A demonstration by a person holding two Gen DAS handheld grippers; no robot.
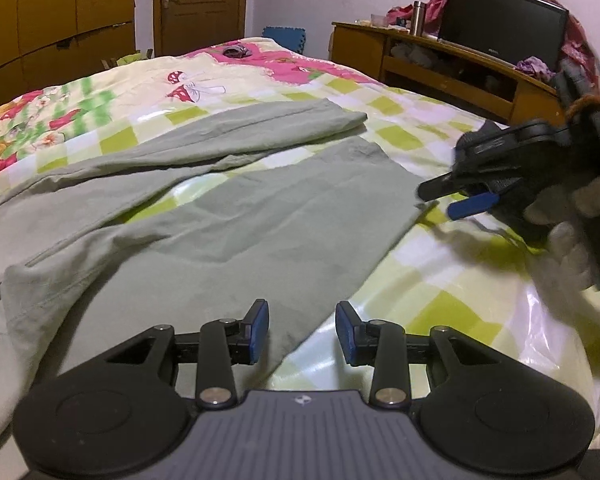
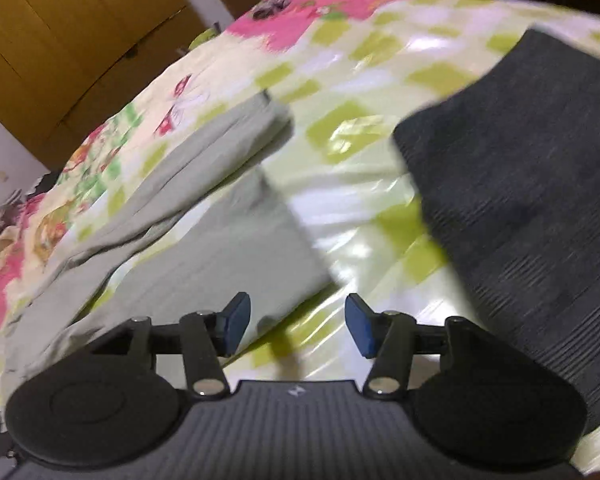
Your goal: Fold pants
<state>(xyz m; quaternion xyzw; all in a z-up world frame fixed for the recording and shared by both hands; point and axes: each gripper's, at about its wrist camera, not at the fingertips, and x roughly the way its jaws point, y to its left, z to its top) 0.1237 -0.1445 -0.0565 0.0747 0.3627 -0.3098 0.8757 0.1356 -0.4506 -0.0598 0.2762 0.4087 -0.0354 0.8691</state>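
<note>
Both the left gripper (image 1: pixel 302 330) and right gripper (image 2: pixel 298 326) hang spread and empty over the pants (image 1: pixel 204 216) — a shallow pinch risks snagging the glossy bedspread (image 1: pixel 440 304) too.

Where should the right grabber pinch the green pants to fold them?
Probably the hem corner of the near leg, coming in from the right side of the bed. That leg of the pants lies flat with its end edge free on the bedspread, so one finger could slide under. The right gripper is open and empty just beside that edge.
</note>
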